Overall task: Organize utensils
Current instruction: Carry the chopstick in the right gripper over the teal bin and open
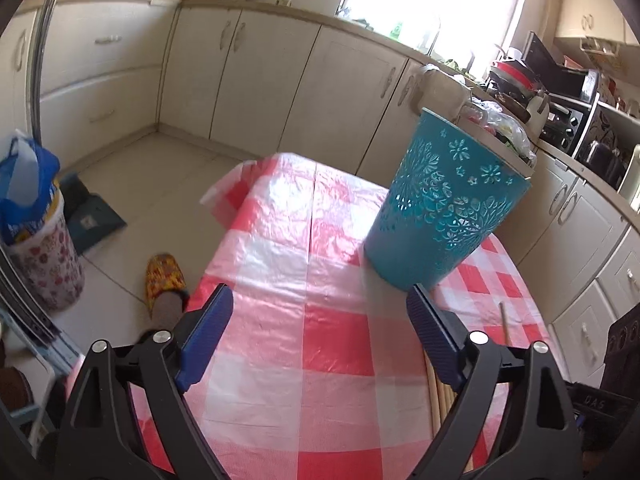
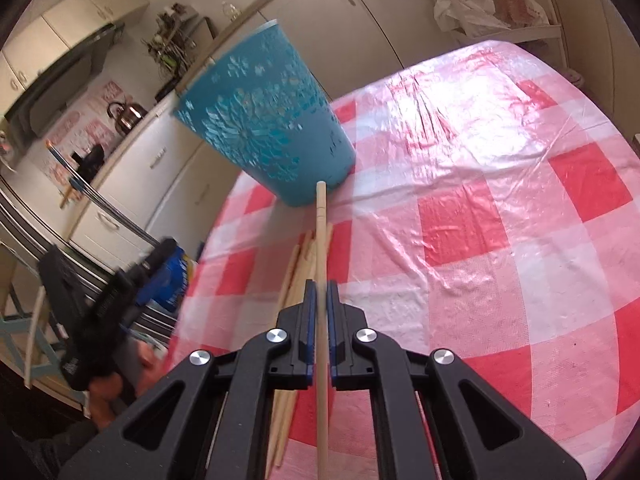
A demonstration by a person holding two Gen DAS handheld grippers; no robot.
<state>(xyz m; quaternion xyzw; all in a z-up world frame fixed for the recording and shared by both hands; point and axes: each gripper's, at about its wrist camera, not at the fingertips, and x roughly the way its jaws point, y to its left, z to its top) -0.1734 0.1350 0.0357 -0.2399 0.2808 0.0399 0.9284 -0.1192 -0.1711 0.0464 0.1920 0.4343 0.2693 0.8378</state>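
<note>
While the left gripper [image 1: 320,312] hung over the red-and-white checked plastic tablecloth [image 1: 280,280], its blue-padded jaws stood wide apart with nothing between them. A teal plastic basket with cut-out flower patterns [image 1: 444,204] stood upright on the cloth at the far right, just beyond the right pad. Pale wooden chopsticks [image 1: 438,396] lay on the cloth at the near right, partly hidden behind that finger. In the right wrist view, the right gripper [image 2: 319,288] was clamped tight on a single wooden chopstick [image 2: 320,216], whose far end pointed at the foot of the teal basket [image 2: 268,132]. More chopsticks [image 2: 300,264] lay bunched on the cloth just left of and beneath it. At the near left, blurred, a hand [image 2: 108,392] held the other gripper.
</note>
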